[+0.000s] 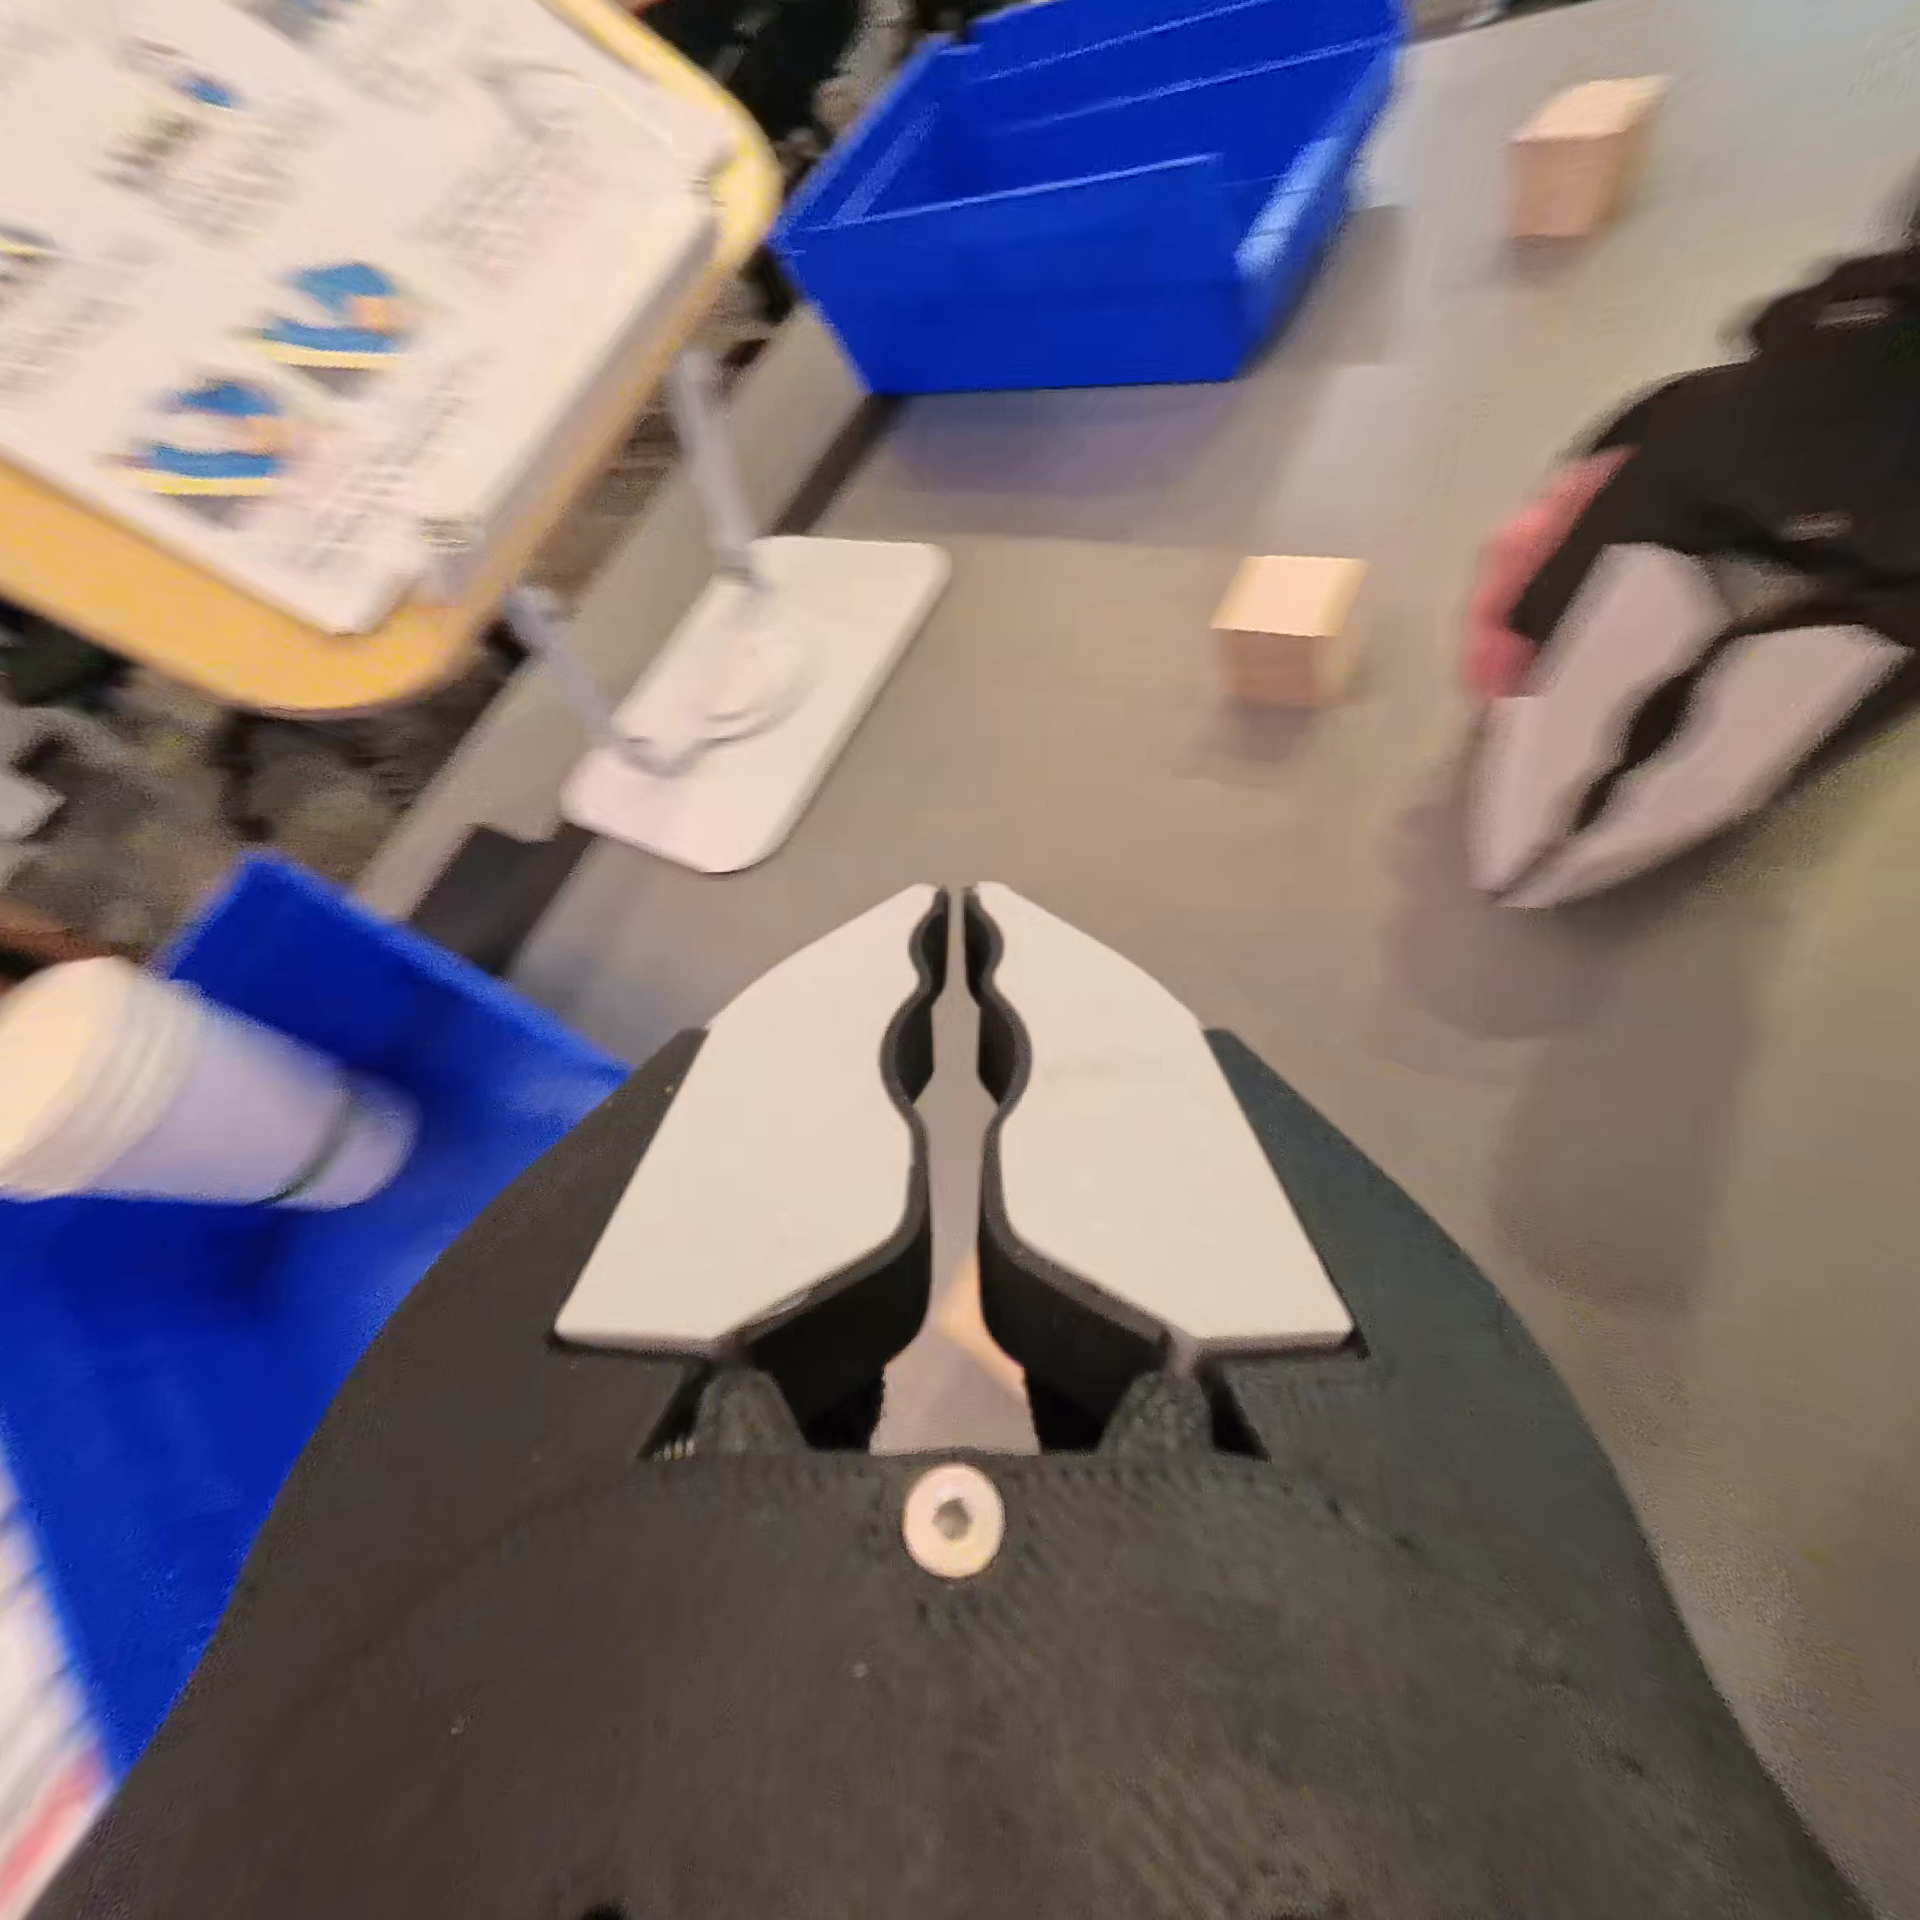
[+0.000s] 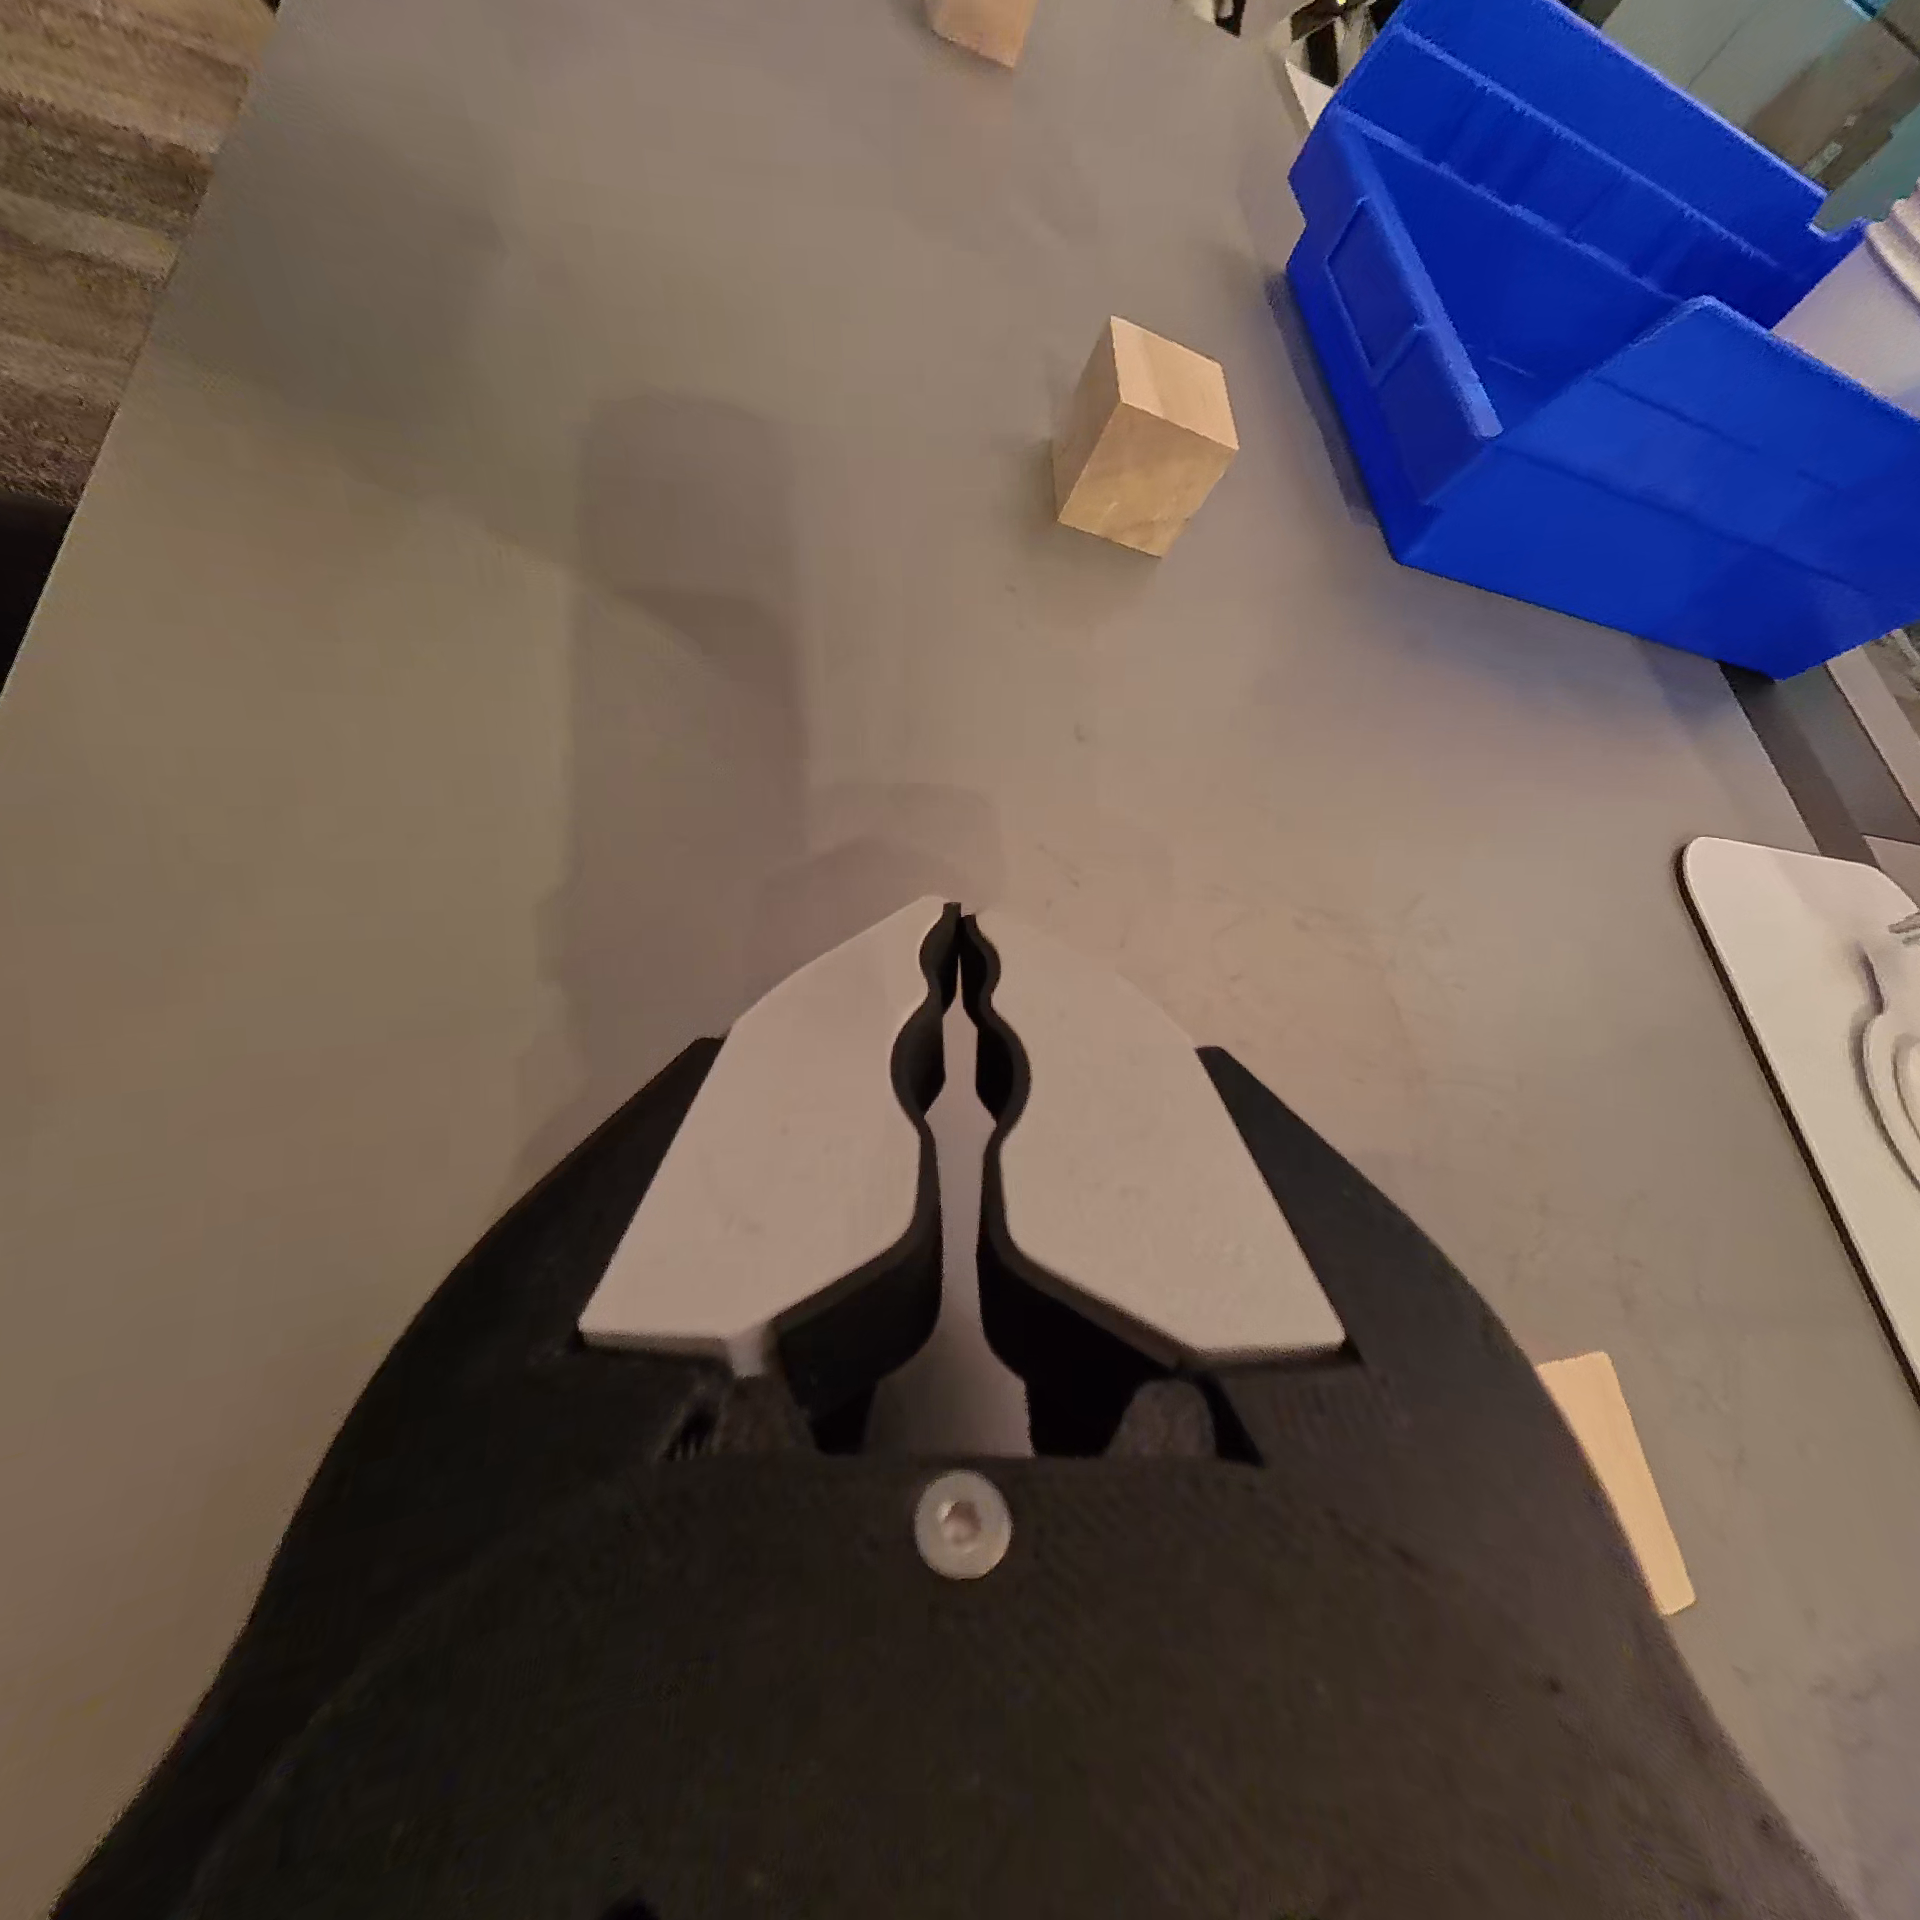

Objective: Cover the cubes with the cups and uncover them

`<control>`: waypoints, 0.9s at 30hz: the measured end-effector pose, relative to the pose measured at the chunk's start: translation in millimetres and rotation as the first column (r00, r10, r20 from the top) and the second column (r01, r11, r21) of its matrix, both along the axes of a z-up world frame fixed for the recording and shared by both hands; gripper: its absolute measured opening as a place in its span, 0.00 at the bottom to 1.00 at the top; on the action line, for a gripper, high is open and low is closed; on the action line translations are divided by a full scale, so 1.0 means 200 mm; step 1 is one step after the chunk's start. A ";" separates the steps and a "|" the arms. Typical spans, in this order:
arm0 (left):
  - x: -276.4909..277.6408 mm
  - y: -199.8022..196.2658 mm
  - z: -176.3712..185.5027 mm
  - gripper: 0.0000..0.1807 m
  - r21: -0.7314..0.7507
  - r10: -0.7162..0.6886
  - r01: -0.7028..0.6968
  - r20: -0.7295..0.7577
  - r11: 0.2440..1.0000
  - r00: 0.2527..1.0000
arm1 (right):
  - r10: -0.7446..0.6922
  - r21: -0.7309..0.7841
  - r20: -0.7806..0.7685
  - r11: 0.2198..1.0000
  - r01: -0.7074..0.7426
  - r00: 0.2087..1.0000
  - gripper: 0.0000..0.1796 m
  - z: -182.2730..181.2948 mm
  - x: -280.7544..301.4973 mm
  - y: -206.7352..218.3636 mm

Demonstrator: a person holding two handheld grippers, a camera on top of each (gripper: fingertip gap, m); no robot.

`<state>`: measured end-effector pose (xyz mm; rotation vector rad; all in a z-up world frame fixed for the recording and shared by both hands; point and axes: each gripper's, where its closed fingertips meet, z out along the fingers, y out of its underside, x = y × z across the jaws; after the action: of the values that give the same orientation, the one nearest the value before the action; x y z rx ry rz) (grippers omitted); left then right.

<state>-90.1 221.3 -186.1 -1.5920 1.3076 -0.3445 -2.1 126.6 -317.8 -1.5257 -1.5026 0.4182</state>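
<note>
The left gripper has its two grey fingers almost pressed together, with only a thin slit at the tips, and it holds nothing. It hangs over the grey table. The picture from this side is blurry.

At 1 o'clock from its tips a small wooden cube sits on the table. A second wooden cube sits farther off, also at 1 o'clock. At 3 o'clock the right gripper points down at the table, its fingers close together.

At 11 o'clock is a white flat stand. At 12 o'clock, far back, is a blue bin; I cannot see into it well enough to tell what is inside. At 8 o'clock is a nearer blue bin with a stack of white cups lying on its side in it.

In the right wrist view, the right gripper has its tips touching and holds nothing. A wooden cube stands at 1 o'clock, apart from the fingers. Another cube is far off at 12 o'clock. A third cube peeks out beside the black body at 4 o'clock. The blue bin at 2 o'clock looks empty where I can see in.
</note>
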 end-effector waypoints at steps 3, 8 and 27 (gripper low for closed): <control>-0.12 0.31 0.12 0.06 0.105 0.090 -0.086 -0.032 0.991 0.995 | 0.009 0.009 0.010 1.000 -0.009 1.000 0.00 -0.01 0.00 -0.01; -0.32 0.86 0.13 0.11 0.249 0.251 -0.196 -0.214 0.948 0.944 | 0.008 0.003 0.013 1.000 -0.008 1.000 0.00 -0.01 0.00 -0.01; -0.63 1.65 -0.14 0.09 0.215 0.251 -0.158 -0.531 0.964 0.809 | 0.020 -0.025 0.000 1.000 -0.020 1.000 0.00 0.00 0.00 -0.01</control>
<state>-215.5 550.8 -214.7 -1.7401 1.5230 0.3899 -1.9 124.4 -318.7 -1.5313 -1.5191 0.4493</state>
